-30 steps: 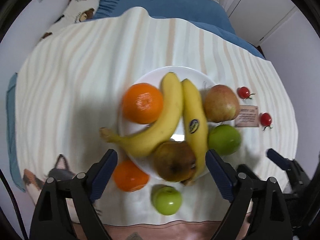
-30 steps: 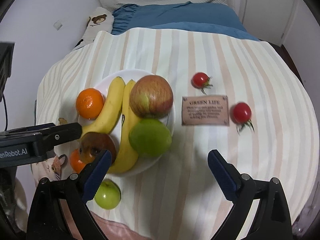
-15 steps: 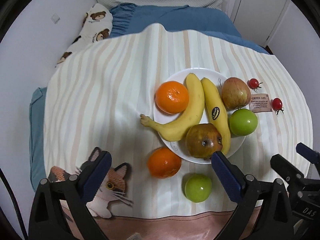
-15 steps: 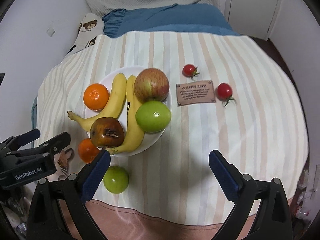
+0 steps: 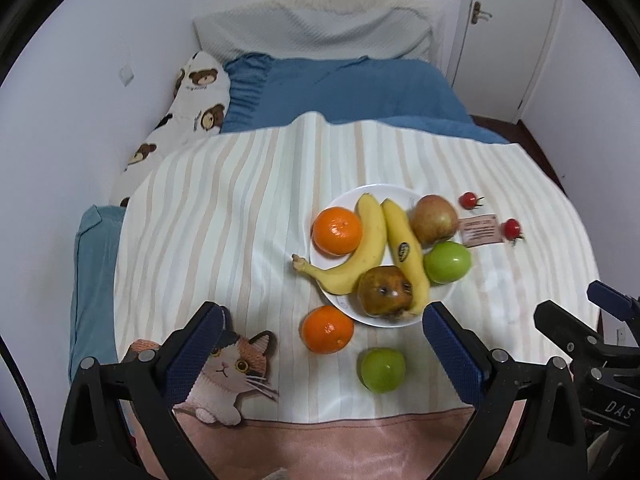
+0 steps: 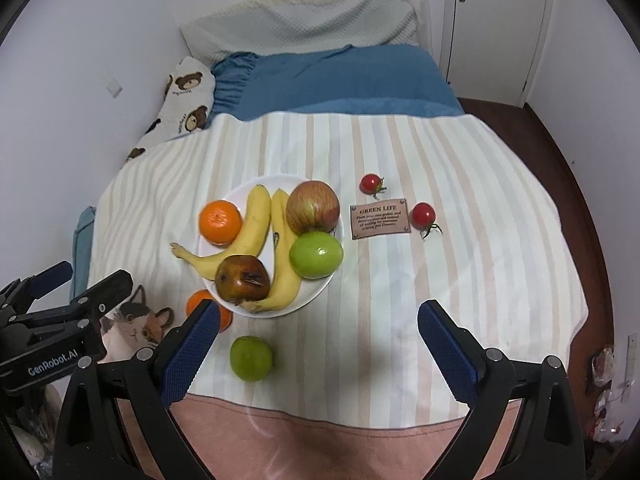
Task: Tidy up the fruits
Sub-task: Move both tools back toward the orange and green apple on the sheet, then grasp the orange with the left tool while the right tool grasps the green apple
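Note:
A white plate [image 5: 348,200] [image 6: 240,192] on the striped cloth carries two bananas [image 5: 360,248] [image 6: 248,236], an orange [image 5: 337,231], a red apple [image 5: 435,220] [image 6: 313,208], a green apple [image 5: 447,262] [image 6: 316,255] and a brown bruised fruit [image 5: 384,291] [image 6: 242,278]. Off the plate lie a second orange [image 5: 327,329] [image 6: 196,302], a small green apple [image 5: 383,370] [image 6: 251,358] and two cherry tomatoes [image 6: 371,183] [image 6: 424,214]. My left gripper [image 5: 320,340] hangs open above the loose orange, holding nothing. My right gripper [image 6: 316,332] is open and holds nothing too.
A brown label patch [image 6: 380,218] lies between the tomatoes. A cat print [image 5: 228,372] marks the cloth's near left corner. Blue bedding [image 6: 332,76] and a bear-print pillow [image 6: 186,96] lie beyond; white walls and a door [image 6: 496,24] surround the bed.
Both grippers have risen and pulled back from the plate, so the fruit looks smaller and more of the bed shows. The left jaws stand wider than a second ago.

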`<action>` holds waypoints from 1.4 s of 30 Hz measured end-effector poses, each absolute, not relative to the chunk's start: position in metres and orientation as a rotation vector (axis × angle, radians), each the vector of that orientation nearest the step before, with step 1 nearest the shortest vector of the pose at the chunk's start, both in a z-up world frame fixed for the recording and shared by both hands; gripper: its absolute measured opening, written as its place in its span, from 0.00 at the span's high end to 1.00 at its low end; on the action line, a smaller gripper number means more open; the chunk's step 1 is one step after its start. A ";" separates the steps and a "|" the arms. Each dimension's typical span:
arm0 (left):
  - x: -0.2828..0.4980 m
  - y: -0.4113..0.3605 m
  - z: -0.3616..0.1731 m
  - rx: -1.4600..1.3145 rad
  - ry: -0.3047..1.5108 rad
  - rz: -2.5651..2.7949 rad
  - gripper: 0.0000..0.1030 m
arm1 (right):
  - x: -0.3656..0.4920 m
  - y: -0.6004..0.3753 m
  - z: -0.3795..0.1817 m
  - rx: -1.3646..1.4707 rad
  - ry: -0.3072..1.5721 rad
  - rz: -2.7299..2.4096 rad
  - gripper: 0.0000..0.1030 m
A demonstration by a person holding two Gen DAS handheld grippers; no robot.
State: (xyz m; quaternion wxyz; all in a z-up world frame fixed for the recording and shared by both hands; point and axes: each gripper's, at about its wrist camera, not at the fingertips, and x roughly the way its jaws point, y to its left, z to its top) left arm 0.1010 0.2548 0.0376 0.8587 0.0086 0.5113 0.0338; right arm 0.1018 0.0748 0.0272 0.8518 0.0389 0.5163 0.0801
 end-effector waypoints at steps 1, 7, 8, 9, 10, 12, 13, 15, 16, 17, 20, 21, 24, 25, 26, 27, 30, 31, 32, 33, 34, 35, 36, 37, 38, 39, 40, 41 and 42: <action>0.095 0.253 0.044 0.018 1.063 0.063 0.01 | 0.097 0.074 0.032 0.082 1.077 0.170 0.02; 0.066 0.246 0.068 0.011 1.025 0.027 0.01 | 0.066 0.072 0.061 0.078 1.022 0.183 0.02; 0.062 0.246 0.072 0.014 1.018 0.028 0.01 | 0.061 0.072 0.065 0.070 1.014 0.180 0.02; 0.057 0.246 0.075 0.013 1.016 0.028 0.01 | 0.056 0.072 0.069 0.068 1.006 0.178 0.02; 0.053 0.246 0.078 0.004 1.015 0.027 0.01 | 0.051 0.071 0.073 0.071 1.000 0.180 0.02; 0.045 0.248 0.085 -0.014 1.010 0.026 0.01 | 0.042 0.070 0.082 0.068 0.984 0.180 0.02; 0.040 0.249 0.088 -0.019 1.004 0.026 0.01 | 0.036 0.069 0.089 0.060 0.968 0.175 0.02; 0.033 0.250 0.095 -0.022 0.991 0.031 0.01 | 0.028 0.068 0.098 0.056 0.948 0.173 0.02; 0.030 0.250 0.098 -0.024 0.983 0.034 0.01 | 0.024 0.068 0.103 0.062 0.940 0.175 0.02; 0.027 0.251 0.102 -0.028 0.976 0.035 0.01 | 0.020 0.067 0.108 0.069 0.934 0.179 0.02; 0.020 0.252 0.109 -0.034 0.962 0.039 0.01 | 0.013 0.066 0.117 0.073 0.918 0.184 0.02; 0.018 0.253 0.110 -0.034 0.957 0.042 0.01 | 0.012 0.066 0.119 0.079 0.915 0.189 0.02; 0.017 0.254 0.108 -0.021 0.947 0.066 0.01 | 0.013 0.067 0.116 0.095 0.927 0.203 0.02; 0.018 0.257 0.104 -0.016 0.949 0.081 0.01 | 0.016 0.069 0.110 0.102 0.940 0.211 0.02; 0.019 0.259 0.100 -0.010 0.950 0.095 0.01 | 0.018 0.070 0.104 0.113 0.954 0.222 0.02; 0.021 0.263 0.093 0.003 0.952 0.121 0.01 | 0.022 0.071 0.094 0.129 0.973 0.236 0.02; 0.029 0.275 0.064 0.056 0.984 0.200 0.01 | 0.037 0.080 0.048 0.156 1.061 0.265 0.02; 0.031 0.280 0.053 0.065 1.004 0.225 0.01 | 0.042 0.084 0.032 0.155 1.091 0.272 0.02; 0.035 0.286 0.041 0.071 1.029 0.243 0.01 | 0.048 0.090 0.010 0.156 1.134 0.280 0.02; 0.037 0.292 0.030 0.072 1.055 0.255 0.01 | 0.053 0.096 -0.009 0.162 1.169 0.292 0.02; 0.040 0.299 0.016 0.072 1.086 0.271 0.01 | 0.057 0.101 -0.025 0.171 1.195 0.302 0.02; 0.042 0.304 0.005 0.078 1.104 0.287 0.01 | 0.061 0.108 -0.045 0.179 1.225 0.314 0.02; 0.045 0.310 -0.006 0.087 1.127 0.302 0.01 | 0.064 0.114 -0.063 0.184 1.249 0.317 0.02; 0.045 0.313 -0.014 0.090 1.143 0.308 0.01 | 0.067 0.120 -0.077 0.188 1.270 0.316 0.02; 0.048 0.318 -0.024 0.087 1.161 0.310 0.01 | 0.071 0.127 -0.094 0.198 1.296 0.320 0.02; 0.052 0.322 -0.032 0.088 1.174 0.314 0.01 | 0.074 0.132 -0.109 0.210 1.317 0.318 0.03; 0.055 0.325 -0.041 0.088 1.191 0.311 0.01 | 0.076 0.137 -0.120 0.223 1.331 0.319 0.05; 0.060 0.327 -0.049 0.085 1.214 0.303 0.01 | 0.080 0.144 -0.133 0.235 1.348 0.322 0.06; 0.065 0.330 -0.056 0.082 1.232 0.300 0.01 | 0.082 0.150 -0.143 0.237 1.361 0.321 0.09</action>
